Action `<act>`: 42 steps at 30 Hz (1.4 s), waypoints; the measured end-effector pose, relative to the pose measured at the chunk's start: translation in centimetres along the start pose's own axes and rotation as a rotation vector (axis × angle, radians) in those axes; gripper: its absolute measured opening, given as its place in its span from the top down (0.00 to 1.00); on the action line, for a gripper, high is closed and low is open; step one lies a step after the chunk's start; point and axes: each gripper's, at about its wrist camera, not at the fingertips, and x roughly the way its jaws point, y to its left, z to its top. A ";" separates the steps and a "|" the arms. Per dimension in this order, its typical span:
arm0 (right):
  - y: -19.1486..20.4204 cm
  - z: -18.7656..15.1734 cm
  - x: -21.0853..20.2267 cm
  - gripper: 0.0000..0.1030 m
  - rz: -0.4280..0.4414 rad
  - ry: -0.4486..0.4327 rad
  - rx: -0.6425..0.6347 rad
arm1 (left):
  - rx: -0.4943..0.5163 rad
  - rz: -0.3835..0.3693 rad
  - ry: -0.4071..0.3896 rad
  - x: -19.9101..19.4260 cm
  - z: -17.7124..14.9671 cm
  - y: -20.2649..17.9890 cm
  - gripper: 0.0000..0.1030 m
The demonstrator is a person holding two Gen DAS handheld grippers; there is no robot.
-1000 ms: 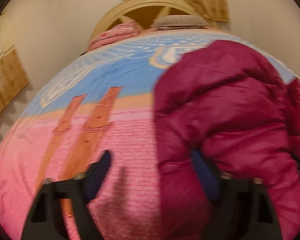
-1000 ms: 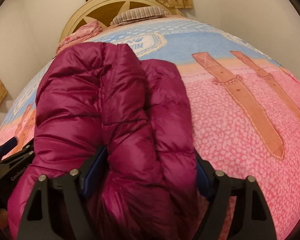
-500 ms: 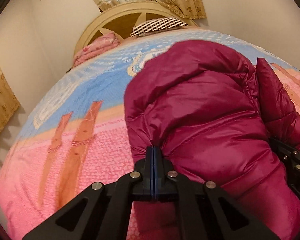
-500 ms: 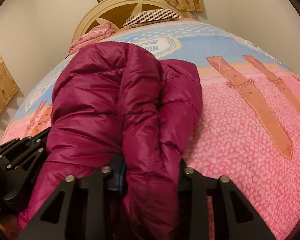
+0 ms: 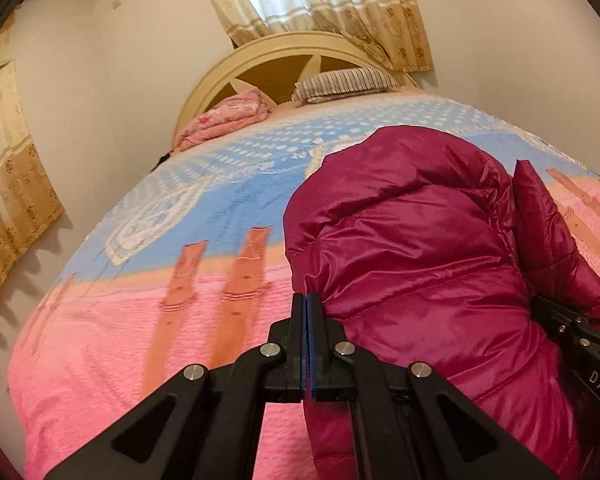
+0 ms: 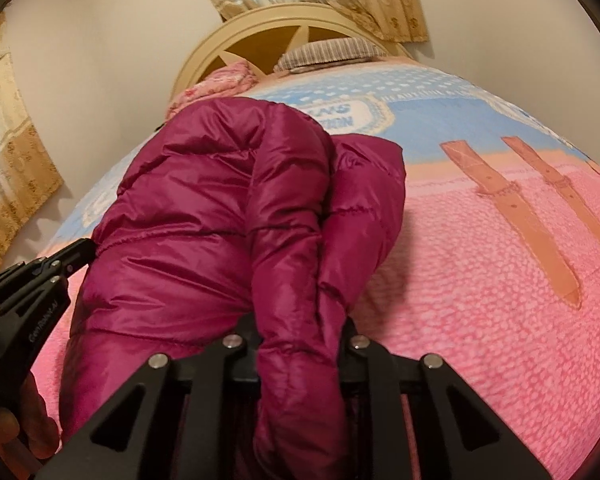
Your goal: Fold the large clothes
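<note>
From the left wrist view, the left gripper (image 5: 307, 320) is sitting clenched, its two blue-lined fingers (image 5: 298, 332) pressed flat together. Their tips are meeting the left edge of the magenta puffer jacket (image 5: 420, 264); whether a thin fold of the fabric is caught between them cannot be told from here. The jacket is lying bunched on the bedspread (image 5: 120, 344) — pink near the camera, blue farther up, with orange strap shapes printed across it. At the right edge of this view, part of the right gripper (image 5: 572, 336) is showing, tucked against the jacket's far side. Beyond, a striped pillow (image 5: 342, 84) and a folded pink blanket (image 5: 224, 120) are resting by the arched headboard (image 5: 284, 60), with patterned curtains (image 5: 320, 4) hanging above.

From the right wrist view, the right gripper (image 6: 300, 344) is grasping a thick fold of the jacket (image 6: 220, 216); its jaws have just been closing, and the padded fabric is bulging out between them toward the camera. The rest of the jacket is spreading away over the bedspread (image 6: 480, 300), its upper part reaching the blue band. At the left edge, the left gripper (image 6: 84, 250) is touching the jacket's side, with a hand (image 6: 32, 420) wrapped around its handle below.
</note>
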 end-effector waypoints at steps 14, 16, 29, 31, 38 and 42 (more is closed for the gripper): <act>9.0 0.5 1.1 0.80 0.177 0.009 -0.136 | -0.088 0.160 -0.018 -4.0 -1.5 10.9 1.00; 10.2 0.3 1.3 0.80 0.198 0.015 -0.153 | -0.097 0.190 -0.014 -4.4 -2.0 12.4 1.00; 16.6 0.1 3.3 0.80 0.278 0.048 -0.288 | -0.206 0.295 0.026 -5.3 -5.4 20.6 1.00; 17.4 -0.1 3.6 0.80 0.283 0.055 -0.306 | -0.219 0.307 0.032 -5.3 -5.7 21.5 1.00; 19.6 -0.8 4.4 0.80 0.290 0.081 -0.366 | -0.249 0.333 0.053 -5.3 -7.4 23.8 1.00; 20.9 -1.4 4.7 0.80 0.290 0.094 -0.392 | -0.266 0.342 0.070 -5.0 -8.3 24.9 1.00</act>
